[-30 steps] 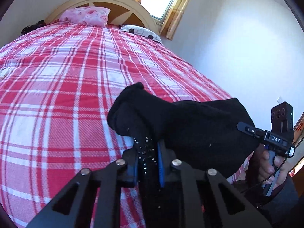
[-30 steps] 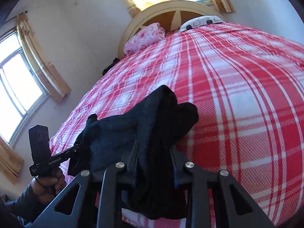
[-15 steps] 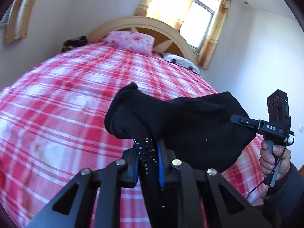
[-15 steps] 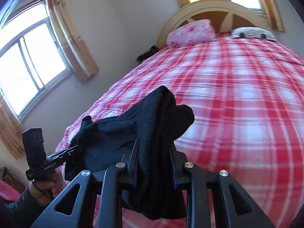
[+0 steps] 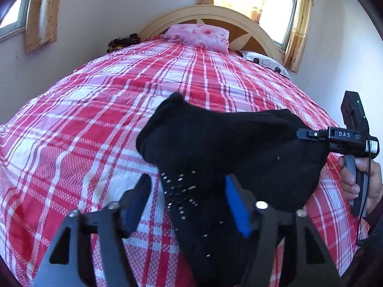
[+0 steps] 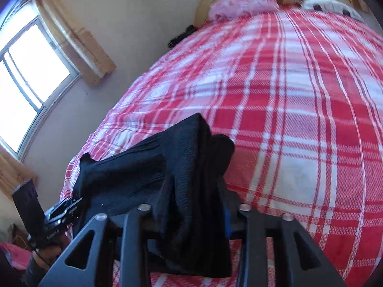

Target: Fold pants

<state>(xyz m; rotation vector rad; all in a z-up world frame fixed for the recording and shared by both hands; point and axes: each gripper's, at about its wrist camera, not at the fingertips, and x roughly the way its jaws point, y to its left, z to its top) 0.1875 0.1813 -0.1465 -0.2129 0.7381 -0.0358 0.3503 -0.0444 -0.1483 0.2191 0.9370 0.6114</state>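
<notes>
Black knit pants (image 5: 229,148) — studded with small silver dots on one strip — hang bunched between both pairs of jaws, their lower part cut off by the frame edge. The left gripper (image 5: 189,201) has just been opening: its blue pads stand clear of the cloth, while the right gripper (image 6: 196,205) has also been opening, though cloth hides its pads and I cannot tell if they still press. Beyond the jaws the red plaid bedspread (image 5: 95,124) lies open up to the pink pillow (image 5: 198,35).
</notes>
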